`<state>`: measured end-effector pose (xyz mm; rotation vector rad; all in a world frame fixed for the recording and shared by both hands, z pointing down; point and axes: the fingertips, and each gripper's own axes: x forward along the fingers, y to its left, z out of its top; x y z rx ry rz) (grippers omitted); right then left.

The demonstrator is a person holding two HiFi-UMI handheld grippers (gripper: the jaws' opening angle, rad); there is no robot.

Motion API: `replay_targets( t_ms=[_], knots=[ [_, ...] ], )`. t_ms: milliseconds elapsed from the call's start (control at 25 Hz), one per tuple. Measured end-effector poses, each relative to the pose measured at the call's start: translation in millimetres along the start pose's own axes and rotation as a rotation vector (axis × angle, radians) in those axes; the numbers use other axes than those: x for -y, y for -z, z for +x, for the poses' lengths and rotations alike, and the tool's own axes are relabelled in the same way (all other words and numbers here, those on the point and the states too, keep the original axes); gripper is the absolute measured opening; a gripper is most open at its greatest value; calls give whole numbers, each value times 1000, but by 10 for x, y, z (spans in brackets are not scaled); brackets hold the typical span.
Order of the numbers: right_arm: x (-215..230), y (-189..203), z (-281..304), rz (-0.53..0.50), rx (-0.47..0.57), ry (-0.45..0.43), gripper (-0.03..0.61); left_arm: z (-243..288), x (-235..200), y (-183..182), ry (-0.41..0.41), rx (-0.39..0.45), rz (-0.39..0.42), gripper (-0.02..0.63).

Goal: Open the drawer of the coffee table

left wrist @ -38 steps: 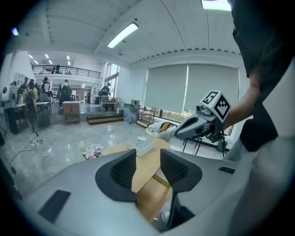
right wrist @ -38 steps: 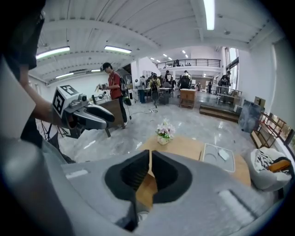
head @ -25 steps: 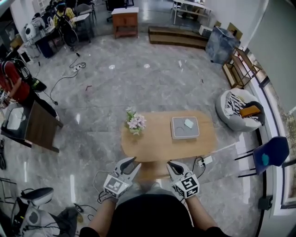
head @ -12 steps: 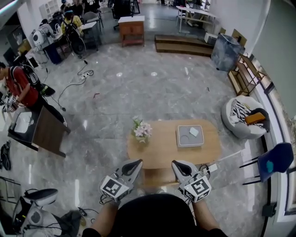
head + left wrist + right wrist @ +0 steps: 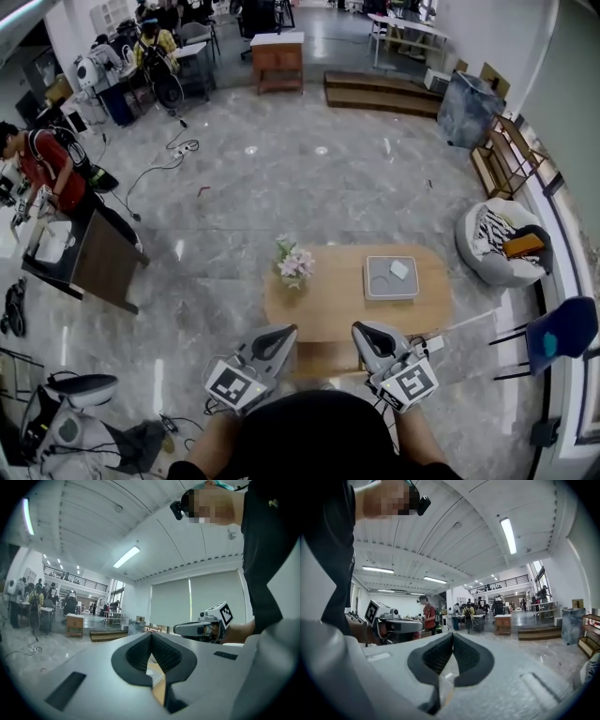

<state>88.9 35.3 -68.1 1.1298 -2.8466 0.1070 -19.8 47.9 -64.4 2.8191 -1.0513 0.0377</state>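
While the left claw (image 5: 281, 334) hangs at the wooden worktop's (image 5: 328, 302) near side, its jaws meet, empty. The right claw (image 5: 362, 332) beside it is likewise closed on nothing.

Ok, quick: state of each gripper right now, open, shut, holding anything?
Left gripper: shut, nothing between its jaws.
Right gripper: shut, nothing between its jaws.
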Motion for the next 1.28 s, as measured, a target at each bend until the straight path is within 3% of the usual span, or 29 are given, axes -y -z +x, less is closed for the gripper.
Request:
replay_targets(
  t_ms=[240, 440, 800, 1000, 1280],
  knots=[
    [-38, -38, -48, -20, 17, -6, -2, -6, 99, -80, -12, 19, -51, 11],
    [-128, -97, -84, -47, 18, -16, -2, -92, 174, -90, 2, 8, -37, 11],
    [-356, -125, -122, -49, 9, -48, -2, -265, 176, -129, -28, 47, -85, 11],
    [-426, -53, -153, -49, -3, -44, -2, -344, 133, -51, -84, 25, -41, 11],
    [-499, 31, -255, -55, -35, -57, -2, -441, 141, 28, -92, 42, -112, 12]
  ],
)
